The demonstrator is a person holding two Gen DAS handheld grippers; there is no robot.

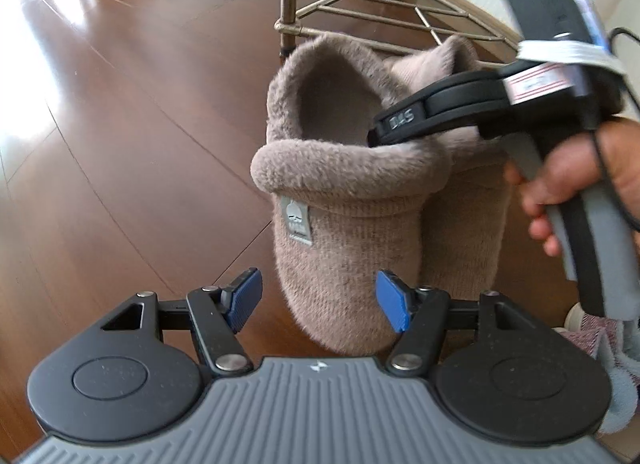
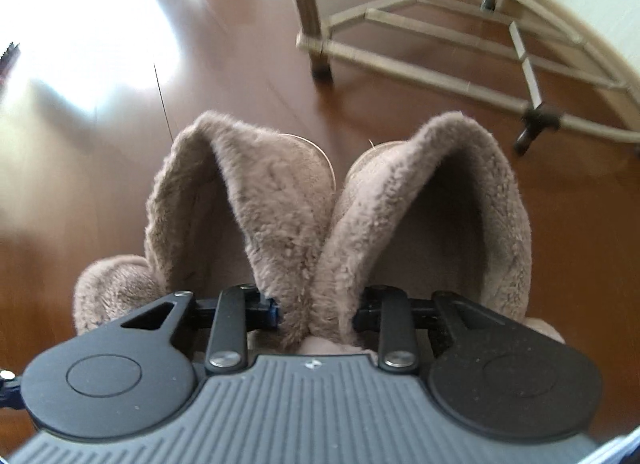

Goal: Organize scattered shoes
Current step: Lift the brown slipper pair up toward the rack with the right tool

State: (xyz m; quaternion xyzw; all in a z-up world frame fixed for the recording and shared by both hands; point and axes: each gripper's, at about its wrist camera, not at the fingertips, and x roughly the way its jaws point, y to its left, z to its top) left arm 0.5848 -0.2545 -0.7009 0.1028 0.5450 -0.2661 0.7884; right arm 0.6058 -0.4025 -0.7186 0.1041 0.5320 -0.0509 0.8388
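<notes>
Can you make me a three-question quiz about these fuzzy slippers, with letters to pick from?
1. Where is the metal rack?
A. behind the slippers
B. on top of them
C. inside one

2. How many brown slippers does the right gripper pinch?
A. one
B. two
C. four

3. How is the left gripper?
A. shut on a slipper
B. open, blue pads apart
C. holding the rack

Answers: 1 A, it stands on the floor beyond them. 2 B, both inner collars are squeezed between its fingers. 3 B, nothing is pressed between its pads.

Each gripper is black with blue ribbed pads and a grey ridged body.
</notes>
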